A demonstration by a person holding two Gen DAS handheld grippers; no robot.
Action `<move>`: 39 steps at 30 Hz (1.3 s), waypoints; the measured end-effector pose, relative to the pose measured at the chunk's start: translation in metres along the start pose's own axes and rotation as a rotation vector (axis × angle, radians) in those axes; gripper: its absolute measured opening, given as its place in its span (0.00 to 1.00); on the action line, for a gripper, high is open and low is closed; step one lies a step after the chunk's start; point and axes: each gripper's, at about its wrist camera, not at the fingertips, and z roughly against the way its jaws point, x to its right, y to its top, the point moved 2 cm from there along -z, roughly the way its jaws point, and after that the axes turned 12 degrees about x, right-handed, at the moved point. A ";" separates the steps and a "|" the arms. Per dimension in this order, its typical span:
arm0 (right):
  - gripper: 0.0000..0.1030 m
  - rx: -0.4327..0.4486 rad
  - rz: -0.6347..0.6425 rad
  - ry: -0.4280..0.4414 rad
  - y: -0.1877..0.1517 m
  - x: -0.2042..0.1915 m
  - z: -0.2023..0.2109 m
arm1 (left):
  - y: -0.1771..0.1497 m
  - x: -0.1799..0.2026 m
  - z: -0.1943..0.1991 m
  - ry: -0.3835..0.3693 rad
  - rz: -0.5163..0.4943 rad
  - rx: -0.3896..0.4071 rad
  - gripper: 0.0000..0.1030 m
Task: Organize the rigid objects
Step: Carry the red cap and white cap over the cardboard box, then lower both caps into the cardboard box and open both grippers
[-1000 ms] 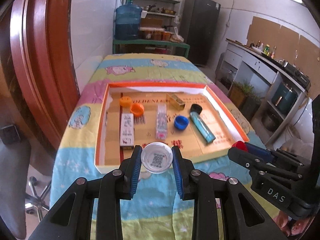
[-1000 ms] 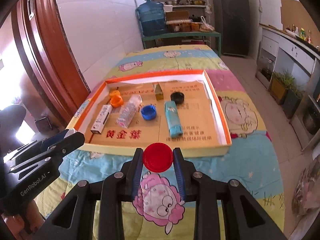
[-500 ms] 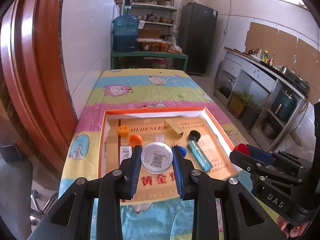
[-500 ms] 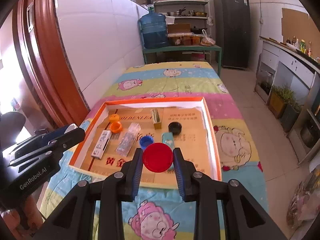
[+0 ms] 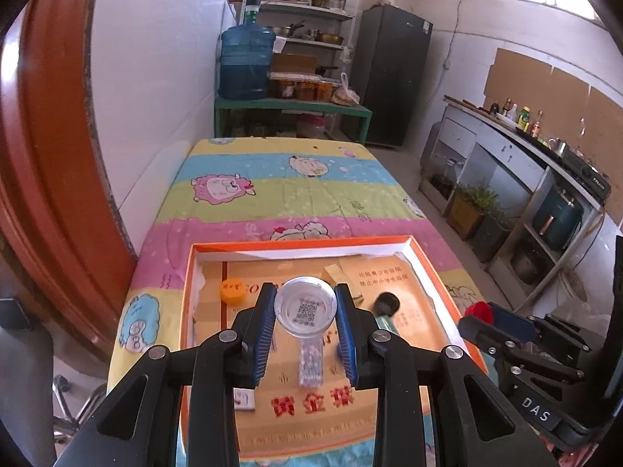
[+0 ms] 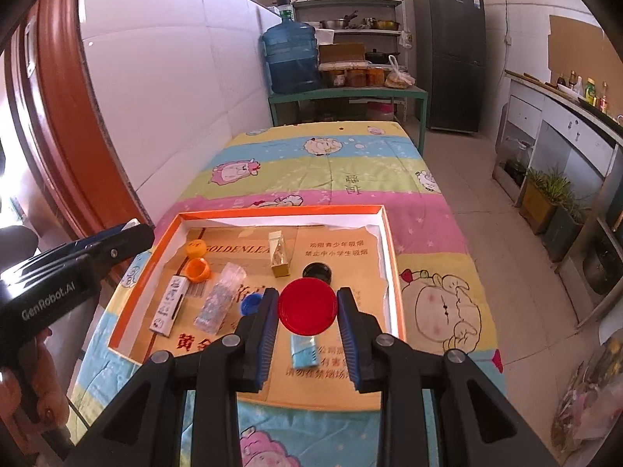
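My left gripper (image 5: pixel 305 317) is shut on a clear round lid with a QR code (image 5: pixel 305 305), held above the orange-rimmed cardboard tray (image 5: pixel 303 242). My right gripper (image 6: pixel 307 311) is shut on a red round lid (image 6: pixel 307 306), also above the tray (image 6: pixel 280 210). In the tray lie two orange caps (image 6: pixel 197 268), a white box (image 6: pixel 170 303), a clear packet (image 6: pixel 220 297), a gold box (image 6: pixel 278 258), a black cap (image 6: pixel 317 271), a blue cap (image 6: pixel 251 303) and a teal tube (image 6: pixel 303 350), partly hidden by my grippers.
The tray sits on a table with a cartoon-sheep cloth (image 6: pixel 331 163). A red-brown door frame (image 5: pixel 50 155) stands at the left. A green shelf with a water jug (image 6: pixel 290 58) and a dark fridge (image 6: pixel 451 58) stand behind. Counters line the right wall.
Both grippers have risen and moved forward over the tray, each still holding its lid. The tray's contents have not moved.
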 end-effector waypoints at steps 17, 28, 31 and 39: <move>0.30 -0.040 -0.014 0.011 -0.001 0.020 -0.033 | -0.001 0.008 -0.045 0.041 -0.026 -0.038 0.30; 0.30 -0.060 -0.010 0.018 -0.001 0.028 -0.050 | 0.000 0.003 -0.071 0.041 -0.009 -0.076 0.30; 0.30 -0.065 -0.008 0.021 0.002 0.032 -0.056 | 0.001 0.000 -0.081 0.040 0.004 -0.094 0.30; 0.30 -0.092 0.008 0.028 0.010 0.035 -0.082 | 0.003 -0.004 -0.112 0.041 0.021 -0.159 0.30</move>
